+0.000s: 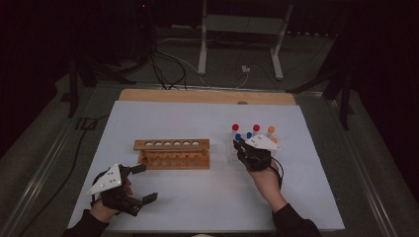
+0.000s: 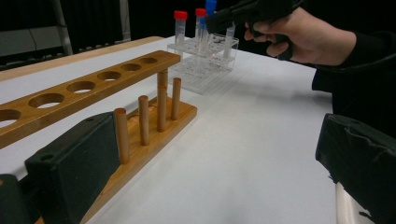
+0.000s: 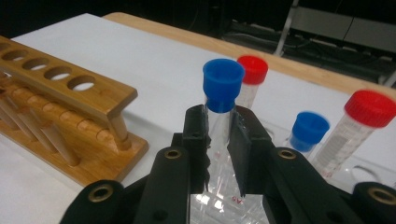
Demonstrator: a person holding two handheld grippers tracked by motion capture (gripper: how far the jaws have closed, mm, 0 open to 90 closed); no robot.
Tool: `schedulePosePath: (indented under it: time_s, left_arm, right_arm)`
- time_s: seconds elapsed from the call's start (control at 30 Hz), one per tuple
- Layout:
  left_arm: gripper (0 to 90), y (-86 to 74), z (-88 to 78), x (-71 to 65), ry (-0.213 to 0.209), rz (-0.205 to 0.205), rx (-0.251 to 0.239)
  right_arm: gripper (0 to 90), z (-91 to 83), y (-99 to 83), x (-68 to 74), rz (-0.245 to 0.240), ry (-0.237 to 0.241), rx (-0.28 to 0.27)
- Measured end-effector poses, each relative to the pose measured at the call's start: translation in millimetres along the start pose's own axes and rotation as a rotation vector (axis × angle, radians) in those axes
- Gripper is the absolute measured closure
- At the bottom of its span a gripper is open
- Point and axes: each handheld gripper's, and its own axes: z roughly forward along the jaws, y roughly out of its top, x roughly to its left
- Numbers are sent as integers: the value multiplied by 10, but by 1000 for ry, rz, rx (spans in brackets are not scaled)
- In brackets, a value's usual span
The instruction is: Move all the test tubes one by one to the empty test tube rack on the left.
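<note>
right gripper clamps a blue-capped tube at the clear rack

nearest the person, the left gripper (image 1: 140, 184) rests low on the white table (image 1: 197, 207), its jaws spread wide with nothing between them. in the left gripper view the two black pads stand far apart at the bottom corners, bare table between.

just beyond it sits the wooden rack (image 1: 173, 153), a row of round holes along its top bar, pegs along its base, every hole vacant.

to the right and a little farther off, the right gripper (image 3: 218, 144) has its jaws closed on the blue-capped tube (image 3: 222, 91), pads pressing the clear body just below the cap. the tube stands upright at the clear plastic rack (image 2: 203, 63).

around it in that rack stand other tubes: a red-capped tube (image 3: 251, 74) just behind, a second blue-capped one (image 3: 306, 130) and another red-capped one (image 3: 364, 121) to the side. in the high view an orange-capped tube (image 1: 271, 130) stands at the far side.
</note>
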Motion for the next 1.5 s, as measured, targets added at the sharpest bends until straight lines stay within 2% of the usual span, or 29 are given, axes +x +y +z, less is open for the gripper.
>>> schedulePosePath:
  time_s: [0.4, 0.57, 0.63, 0.87, 1.0, 1.27, 1.43, 1.5]
  left_arm:
    - [5, 0, 1, -1, -1, 1, -1]
    - [5, 7, 5, -12, 1, 8, 1]
    - [5, 14, 9, -20, 5, 11, 7]
    - [6, 50, 35, -31, 1, -19, 19]
    - [5, 88, 56, -60, 7, -2, 14]
    - [6, 258, 137, -74, -52, -7, 9]
    - [6, 410, 231, -75, -68, -7, 20]
    - [6, 468, 271, -72, -82, -23, 18]
  right_arm:
    - [764, -167, 123, 25, -33, 0, -55]
    - [764, -245, 178, 69, -49, 15, -78]
    - [764, -264, 189, 100, -55, 29, -80]
    - [764, -254, 155, 234, -67, 98, -56]
    - [764, -246, 118, 293, -74, 141, -40]
    - [764, -243, 49, 418, -94, 210, -13]
    - [764, -242, 11, 480, -106, 244, 3]
    - [764, -244, 3, 499, -104, 256, 5]
